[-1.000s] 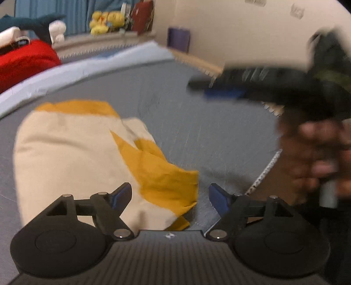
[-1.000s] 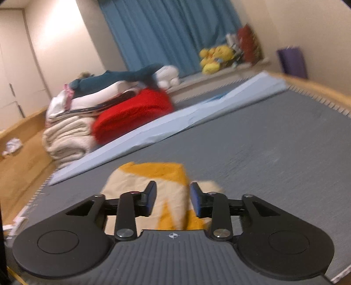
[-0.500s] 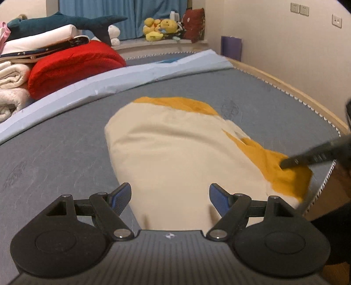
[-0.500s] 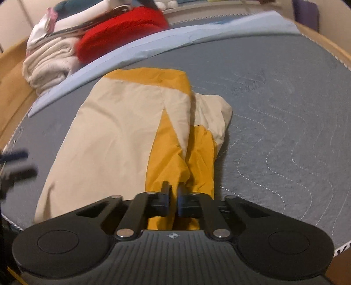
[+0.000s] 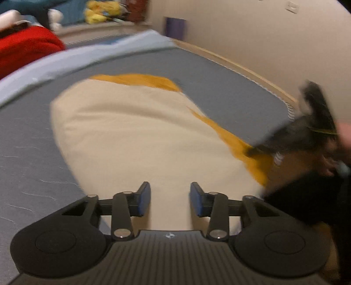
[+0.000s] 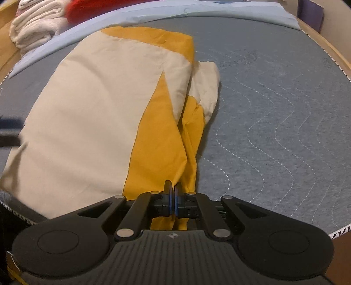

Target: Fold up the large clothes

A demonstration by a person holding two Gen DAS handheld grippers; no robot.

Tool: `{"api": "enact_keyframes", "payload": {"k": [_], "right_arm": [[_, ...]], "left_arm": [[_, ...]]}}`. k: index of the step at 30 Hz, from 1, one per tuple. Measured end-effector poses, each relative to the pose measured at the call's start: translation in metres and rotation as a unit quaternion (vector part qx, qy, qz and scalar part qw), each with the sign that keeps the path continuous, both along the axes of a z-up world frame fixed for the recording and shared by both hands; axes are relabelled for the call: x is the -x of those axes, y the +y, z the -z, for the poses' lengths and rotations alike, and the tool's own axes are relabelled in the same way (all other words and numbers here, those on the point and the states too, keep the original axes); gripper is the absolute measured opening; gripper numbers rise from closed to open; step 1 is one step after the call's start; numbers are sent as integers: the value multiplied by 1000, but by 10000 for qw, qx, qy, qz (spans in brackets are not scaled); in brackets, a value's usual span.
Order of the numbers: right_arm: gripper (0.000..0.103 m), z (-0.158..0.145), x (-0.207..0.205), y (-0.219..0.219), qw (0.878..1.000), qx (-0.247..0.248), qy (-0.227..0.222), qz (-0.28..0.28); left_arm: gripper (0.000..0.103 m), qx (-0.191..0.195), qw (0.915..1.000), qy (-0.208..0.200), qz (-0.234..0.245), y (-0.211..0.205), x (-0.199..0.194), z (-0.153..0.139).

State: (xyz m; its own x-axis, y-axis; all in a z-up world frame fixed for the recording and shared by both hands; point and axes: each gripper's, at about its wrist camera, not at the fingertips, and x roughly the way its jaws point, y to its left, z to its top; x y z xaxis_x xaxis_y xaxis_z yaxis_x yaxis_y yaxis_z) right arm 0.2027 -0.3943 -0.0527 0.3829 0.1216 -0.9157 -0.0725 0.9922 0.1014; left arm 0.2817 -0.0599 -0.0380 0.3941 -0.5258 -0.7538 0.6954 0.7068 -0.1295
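A large cream and mustard-yellow garment (image 6: 92, 114) lies partly folded on the grey quilted mat (image 6: 274, 122). My right gripper (image 6: 173, 197) is shut on the garment's yellow near corner at the mat's front edge. In the left wrist view the garment (image 5: 136, 140) spreads ahead, and my left gripper (image 5: 170, 198) is open, with its jaws astride the cream near edge. The right gripper shows there as a blurred dark shape (image 5: 307, 133) at the yellow corner on the right.
A stack of white towels (image 6: 35, 26) and a red blanket (image 5: 24, 52) lie at the far left. A light blue sheet (image 6: 197, 11) borders the mat's far side. A wooden rim (image 5: 237, 65) and a wall run along the right. Yellow plush toys (image 5: 98, 13) sit far back.
My right gripper has closed fully on the yellow corner. My left gripper's jaws have narrowed and moved in over the cream near edge.
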Motion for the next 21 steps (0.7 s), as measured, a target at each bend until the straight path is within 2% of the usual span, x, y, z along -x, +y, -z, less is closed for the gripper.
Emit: {"api": "enact_keyframes", "payload": {"k": [1,3,4,6,11,13,14,17,19,21], "right_arm": [[1,3,0,2,10000,61,70,-19],[1,13,-2,11,9992,264,222,-187],[1,17,-2,15,9987,337,283,-265],[1,25,-4,18,9977,464,396,-295],[1,29,-7,13,9979,357,526,-89],[2,27,-7,16,9981,439,399,-179],[3,23,-5,18,9983,496,234,-216],[5,1,-2,17,9973,463,-561,-140],[11,-17,-5,11,9916,281,-1266,38],[18,-25,-14,4,9856,90,-1676,219]], "left_arm": [[43,-429,9988,-146,206,-4,7,8],[44,-1325,9874,-538,675,-17,24,32],[44,-1420,9856,-605,685,-20,26,37],[43,-1330,9886,-464,532,-20,23,39],[42,-1214,9908,-334,491,-12,20,30],[47,-1011,9939,-114,430,-5,12,23],[48,-770,9965,64,320,2,5,18],[48,-8,9990,263,-365,25,-14,-1],[48,542,9933,359,-959,44,-33,-10],[48,803,9827,459,-1601,57,-50,-11]]}}
